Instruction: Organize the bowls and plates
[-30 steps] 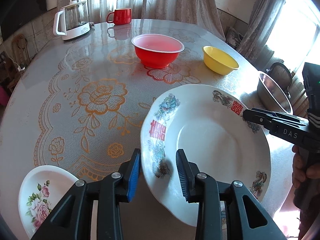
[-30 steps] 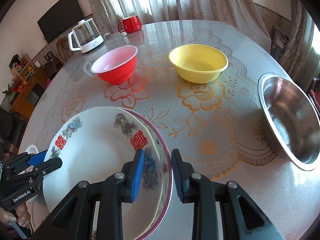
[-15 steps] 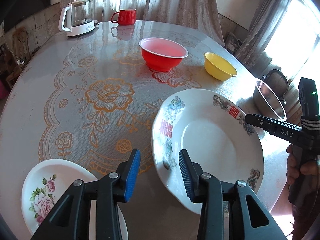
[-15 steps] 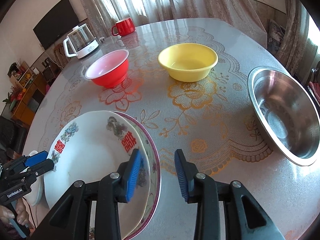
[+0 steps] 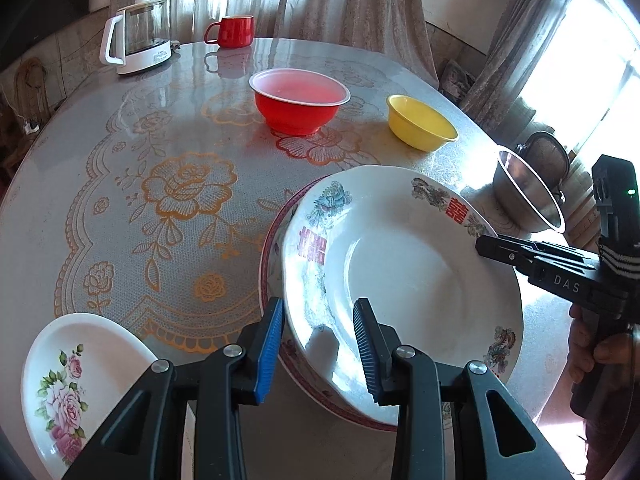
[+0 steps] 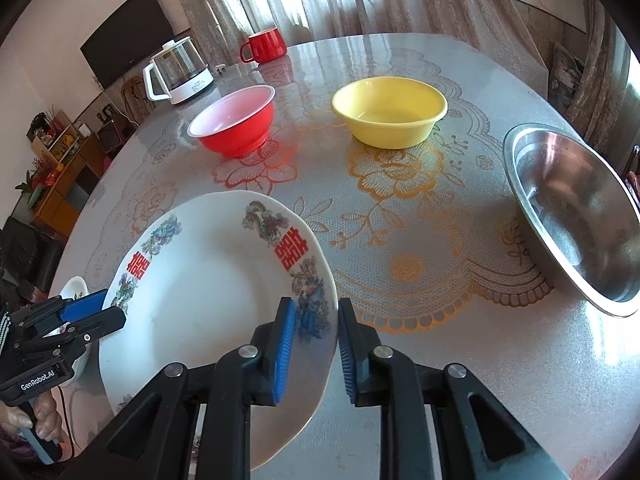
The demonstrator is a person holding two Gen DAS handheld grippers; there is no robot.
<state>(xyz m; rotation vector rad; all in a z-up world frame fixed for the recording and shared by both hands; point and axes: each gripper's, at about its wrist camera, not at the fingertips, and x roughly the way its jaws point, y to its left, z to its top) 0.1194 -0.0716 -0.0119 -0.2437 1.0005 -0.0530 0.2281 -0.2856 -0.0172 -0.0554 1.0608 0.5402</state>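
Observation:
A white plate (image 5: 400, 272) with red characters and painted birds rests over a second plate with a purple rim (image 5: 272, 248). My left gripper (image 5: 318, 344) is shut on the white plate's left rim, one pad outside the edge and one on the inner slope. On the opposite rim, my right gripper (image 6: 314, 344) has its jaws closing, and its pads pinch the painted edge. Each view also shows the other hand's gripper: the right gripper (image 5: 480, 244) and the left gripper (image 6: 108, 312). The white plate (image 6: 200, 300) hides the lower plate in the right wrist view.
A small rose-patterned plate (image 5: 80, 360) lies at the near left table edge. Further back stand a red bowl (image 6: 234, 128) and a yellow bowl (image 6: 388, 116). A steel bowl (image 6: 576, 220) sits at the right edge, with a kettle (image 5: 136, 36) and a red mug (image 5: 234, 30) at the far side.
The right gripper's jaws widened, then narrowed onto the white plate's rim. The purple-rimmed plate, seen earlier in the right wrist view, is now covered there.

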